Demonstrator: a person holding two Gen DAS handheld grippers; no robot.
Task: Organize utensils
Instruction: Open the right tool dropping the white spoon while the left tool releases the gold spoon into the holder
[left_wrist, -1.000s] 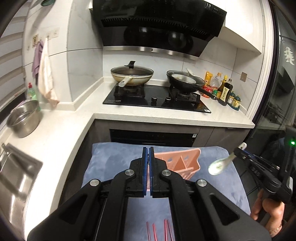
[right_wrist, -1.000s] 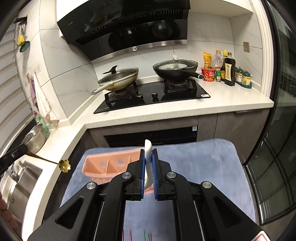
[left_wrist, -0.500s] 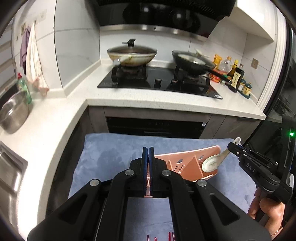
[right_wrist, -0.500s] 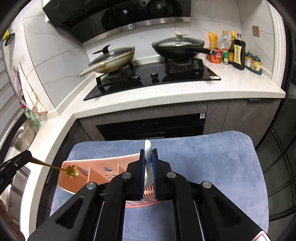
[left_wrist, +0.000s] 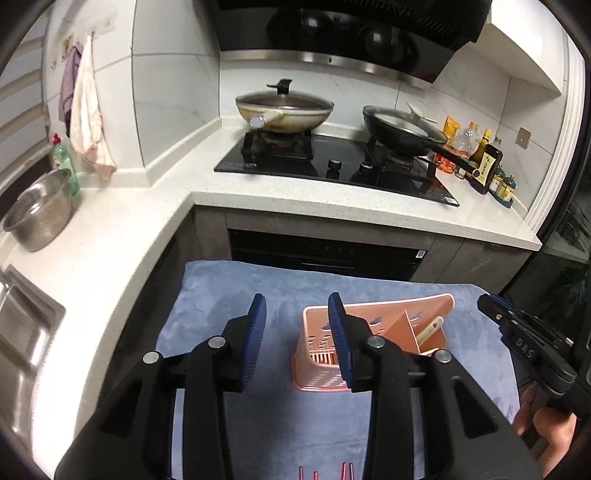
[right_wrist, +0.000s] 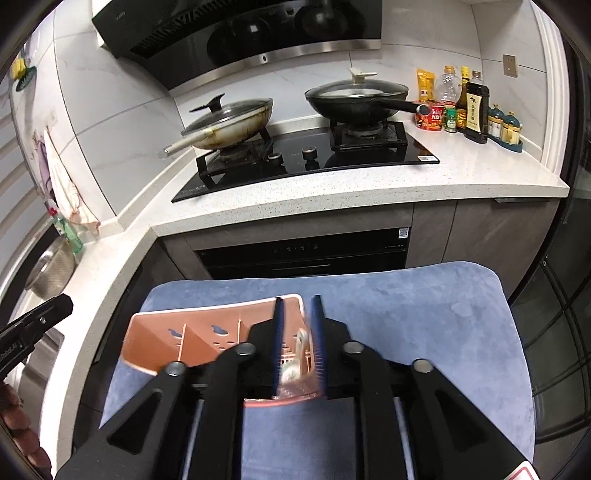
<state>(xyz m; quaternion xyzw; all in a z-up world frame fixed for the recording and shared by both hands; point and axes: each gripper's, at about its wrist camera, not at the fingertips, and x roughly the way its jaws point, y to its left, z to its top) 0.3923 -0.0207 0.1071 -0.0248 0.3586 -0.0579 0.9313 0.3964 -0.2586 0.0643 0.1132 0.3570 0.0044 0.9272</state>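
Observation:
A pink plastic utensil holder (left_wrist: 373, 332) with divided slots stands on the blue mat (left_wrist: 236, 291); it also shows in the right wrist view (right_wrist: 207, 339). My left gripper (left_wrist: 297, 332) is open and empty, hovering just left of the holder. My right gripper (right_wrist: 298, 339) is open over the holder's right slot, and the white ceramic spoon (right_wrist: 295, 363) lies loose in that slot between the fingers. The spoon's handle (left_wrist: 430, 330) shows in the right slot in the left wrist view. Red chopstick tips (left_wrist: 343, 470) show at the bottom edge.
A white counter (left_wrist: 110, 236) wraps around left and back. It carries a black hob (left_wrist: 332, 170) with two lidded pans, sauce bottles (right_wrist: 472, 107) at the right, and a steel colander (left_wrist: 37, 210) by the sink at the left. An oven front (right_wrist: 303, 254) faces the mat.
Both grippers opened. The right one came down over the holder and let the white spoon go into the right slot. The gold flower-ended utensil has left the left gripper and is no longer in view.

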